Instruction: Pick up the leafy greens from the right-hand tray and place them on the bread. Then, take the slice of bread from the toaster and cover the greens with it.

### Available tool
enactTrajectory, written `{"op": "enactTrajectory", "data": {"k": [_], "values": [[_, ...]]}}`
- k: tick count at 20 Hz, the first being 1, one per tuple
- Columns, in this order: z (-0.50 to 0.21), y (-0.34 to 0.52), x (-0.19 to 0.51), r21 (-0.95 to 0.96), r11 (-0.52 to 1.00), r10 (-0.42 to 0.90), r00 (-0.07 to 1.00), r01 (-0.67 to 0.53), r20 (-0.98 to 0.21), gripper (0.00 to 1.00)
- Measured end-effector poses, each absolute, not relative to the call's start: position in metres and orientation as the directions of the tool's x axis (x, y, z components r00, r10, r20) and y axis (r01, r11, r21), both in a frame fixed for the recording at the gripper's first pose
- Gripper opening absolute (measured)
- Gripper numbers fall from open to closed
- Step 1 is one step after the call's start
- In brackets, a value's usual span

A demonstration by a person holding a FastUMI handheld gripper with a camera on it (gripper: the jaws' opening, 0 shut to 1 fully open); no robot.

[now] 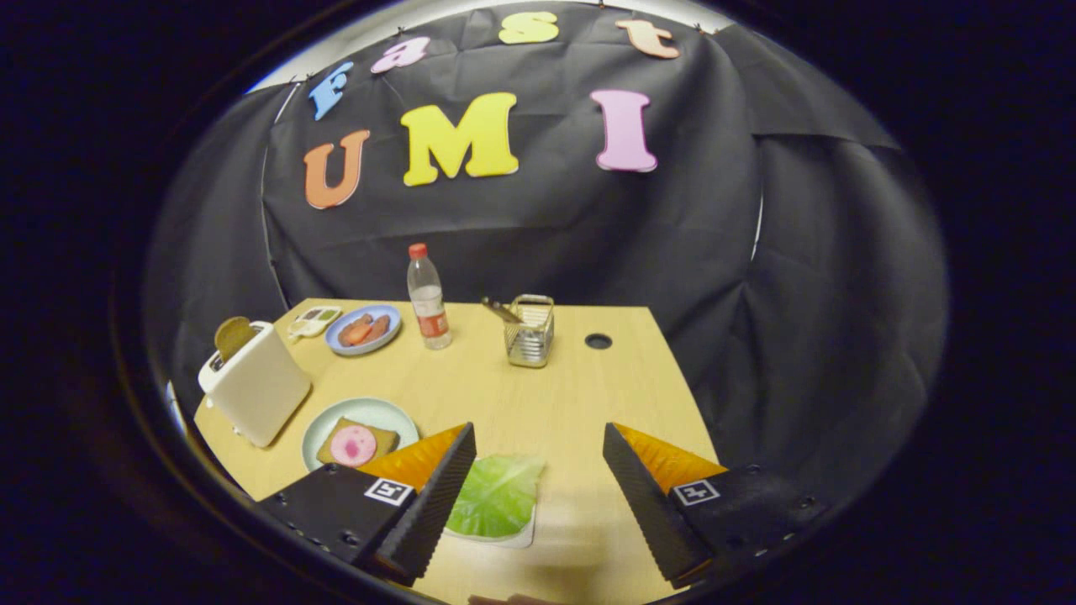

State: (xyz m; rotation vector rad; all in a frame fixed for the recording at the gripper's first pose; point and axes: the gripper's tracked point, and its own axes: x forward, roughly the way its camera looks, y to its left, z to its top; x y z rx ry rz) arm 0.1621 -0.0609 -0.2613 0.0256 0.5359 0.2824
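Note:
My gripper [538,441] hangs open above the near part of the wooden table. A green leaf [498,496] lies on a small white tray [528,534] between the fingers, close against the left finger [437,496]. Just beyond that finger sits a pale round plate [370,412] holding a slice of bread [382,435] with a pink round of meat [353,445] on top. Further left stands a white toaster [256,391] with a brown bread slice [233,334] sticking up from its slot.
At the back of the table [538,395] stand a blue plate with sausages [363,329], a clear bottle with a red cap [427,298], a wire basket with utensils [531,330] and a small pale object [315,320]. A dark hole [598,340] is in the tabletop.

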Motion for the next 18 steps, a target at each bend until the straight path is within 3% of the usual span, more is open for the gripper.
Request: {"op": "enactTrajectory", "data": {"k": [7, 9, 13, 18], "values": [[-0.341, -0.022, 0.175, 0.157, 0.936, 0.336, 0.664, -0.315, -0.668, 0.95], [-0.36, -0.02, 0.177, 0.166, 0.939, 0.324, 0.616, -0.3, -0.718, 0.9], [-0.38, -0.025, 0.181, 0.15, 0.957, 0.269, 0.573, -0.247, -0.774, 0.77], [-0.396, -0.023, 0.18, 0.143, 0.965, 0.239, 0.518, -0.219, -0.822, 0.52]]}}
